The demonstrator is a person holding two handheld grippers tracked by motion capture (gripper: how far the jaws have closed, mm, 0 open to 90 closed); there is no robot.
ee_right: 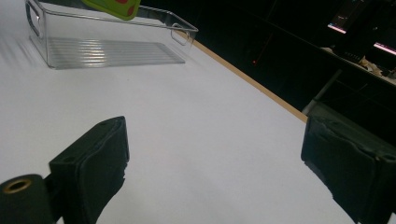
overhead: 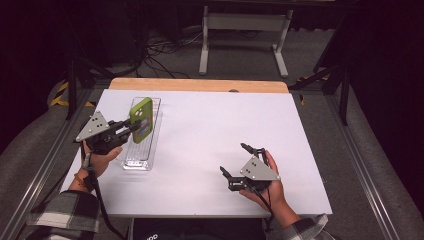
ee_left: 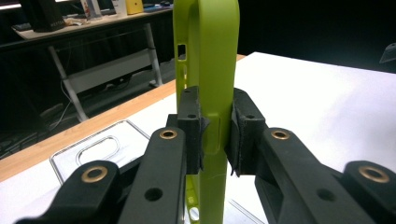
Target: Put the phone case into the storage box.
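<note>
Right gripper point(overhead: 234, 162) idles, fingers apart; left gripper point(overhead: 131, 125), clamping the green phone case point(overhead: 141, 119), should lower it level into the clear bin point(overhead: 136, 162).

A lab: black-curtained walls, floor cables point(overhead: 160, 52), framed white test table point(overhead: 210, 145).

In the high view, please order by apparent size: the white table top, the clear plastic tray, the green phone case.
1. White rectangular table top, by far the largest.
2. Clear plastic tray, long and narrow.
3. Green phone case, smallest; held above the tray, so nearer the camera, yet plainly smaller.
</note>
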